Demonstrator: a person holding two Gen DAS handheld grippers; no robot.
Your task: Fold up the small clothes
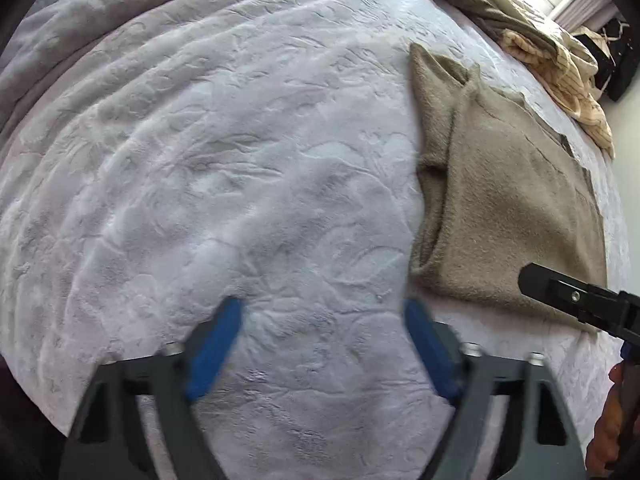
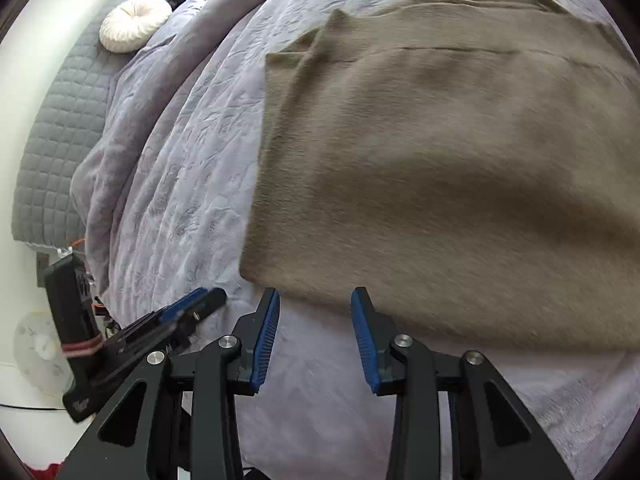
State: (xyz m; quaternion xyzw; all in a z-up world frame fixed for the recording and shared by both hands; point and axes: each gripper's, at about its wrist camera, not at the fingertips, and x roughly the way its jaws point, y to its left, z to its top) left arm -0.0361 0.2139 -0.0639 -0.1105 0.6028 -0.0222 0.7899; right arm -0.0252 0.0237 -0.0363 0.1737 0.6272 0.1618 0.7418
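- The brown garment (image 2: 440,168) lies folded flat on the bed (image 1: 240,160), toward its near edge; more clothes (image 1: 560,76) are heaped at the far corner.
- Left gripper (image 1: 322,316) is spread wide over bare cover, beside the garment and holding nothing.
- Right gripper (image 2: 315,300) is partly open at the garment's near edge, pads clear of the cloth.
- Next fold, as I judge it: pinch both near corners, lift evenly, lay edge to edge.
- No containers in view.

1 folded taupe garment (image 2: 440,152), 1 lavender bedspread (image 1: 224,168), 1 round white cushion (image 2: 135,22), 1 grey quilted pillow (image 2: 60,128), 1 heap of beige clothes (image 1: 560,64), 2 grippers: left gripper (image 1: 322,314), right gripper (image 2: 316,300).
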